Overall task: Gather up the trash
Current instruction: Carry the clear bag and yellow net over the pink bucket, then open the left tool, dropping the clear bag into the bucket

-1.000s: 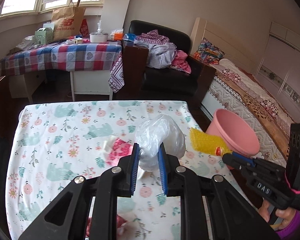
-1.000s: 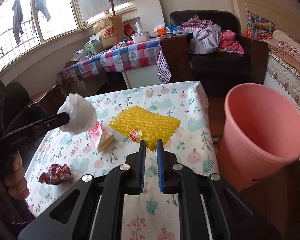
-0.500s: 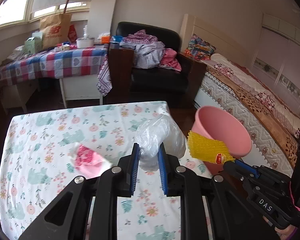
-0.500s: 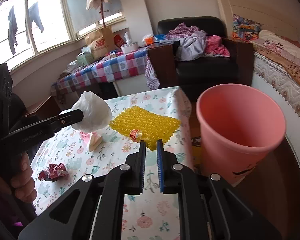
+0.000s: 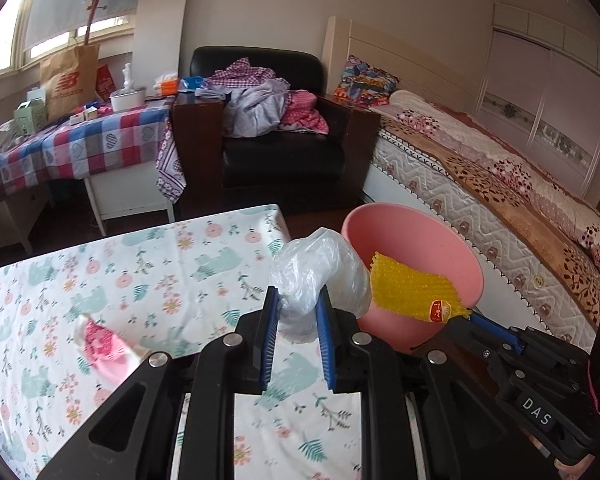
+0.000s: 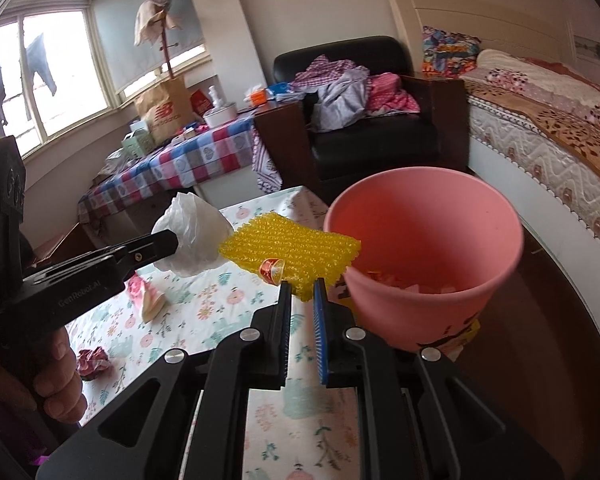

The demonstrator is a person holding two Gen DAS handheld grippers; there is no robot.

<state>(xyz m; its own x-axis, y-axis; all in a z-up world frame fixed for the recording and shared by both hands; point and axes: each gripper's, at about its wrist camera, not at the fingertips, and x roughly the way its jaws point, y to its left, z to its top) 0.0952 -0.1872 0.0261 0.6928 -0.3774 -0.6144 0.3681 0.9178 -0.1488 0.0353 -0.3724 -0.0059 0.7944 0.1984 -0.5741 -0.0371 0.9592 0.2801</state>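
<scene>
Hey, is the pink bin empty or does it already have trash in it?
Not empty. The right wrist view looks into the pink bin, where pale and reddish scraps lie at the bottom.

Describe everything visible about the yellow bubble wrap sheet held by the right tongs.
The yellow bubble wrap sheet is a roughly rectangular, translucent plastic piece covered in rows of small bubbles. A red and gold sticker clings to its near edge, partly peeling. The right tongs pinch its near edge, holding it almost flat in the air above the table edge, beside the rim of the pink bin. Nothing else visibly touches it.
</scene>
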